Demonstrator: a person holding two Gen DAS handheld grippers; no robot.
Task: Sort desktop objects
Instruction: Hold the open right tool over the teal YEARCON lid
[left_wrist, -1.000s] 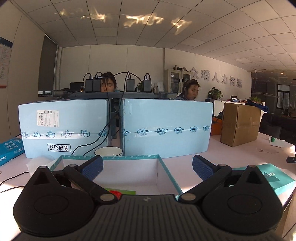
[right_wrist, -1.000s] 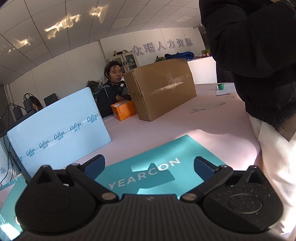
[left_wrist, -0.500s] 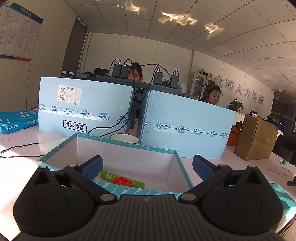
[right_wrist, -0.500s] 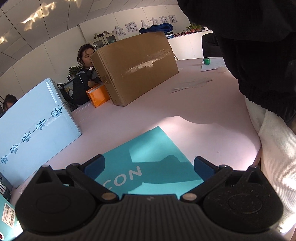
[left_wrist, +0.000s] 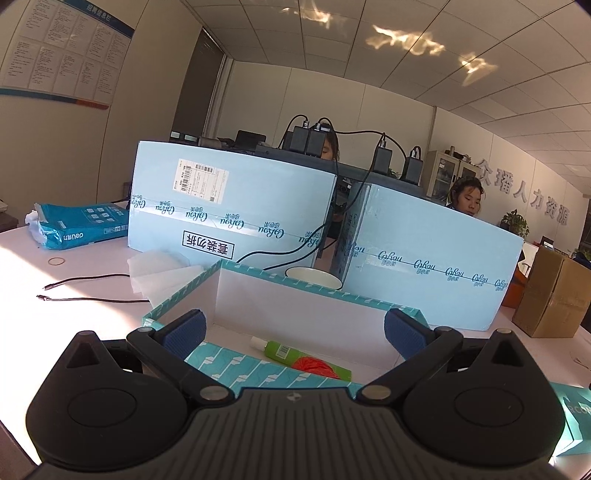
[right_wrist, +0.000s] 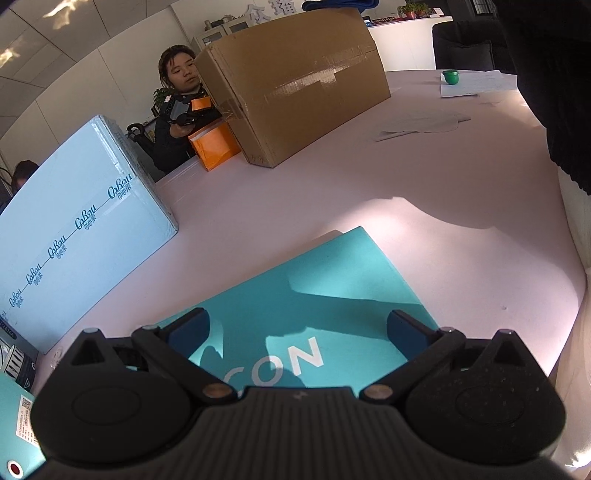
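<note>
Left gripper (left_wrist: 293, 328): jaws wide apart, empty, above open teal-rimmed white cardboard box (left_wrist: 295, 306).
Box contents: green plastic tube (left_wrist: 280, 350).
Right gripper (right_wrist: 297, 328): spread wide, empty, over flat teal lid (right_wrist: 314, 291).

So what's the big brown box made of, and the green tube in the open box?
The brown box looks like cardboard: dull brown sides, folded edges, shiny clear tape along its seam. The green tube is probably soft plastic: smooth and bright, with a white cap and a printed label. The open box looks like white card with teal patterned edges.
</note>
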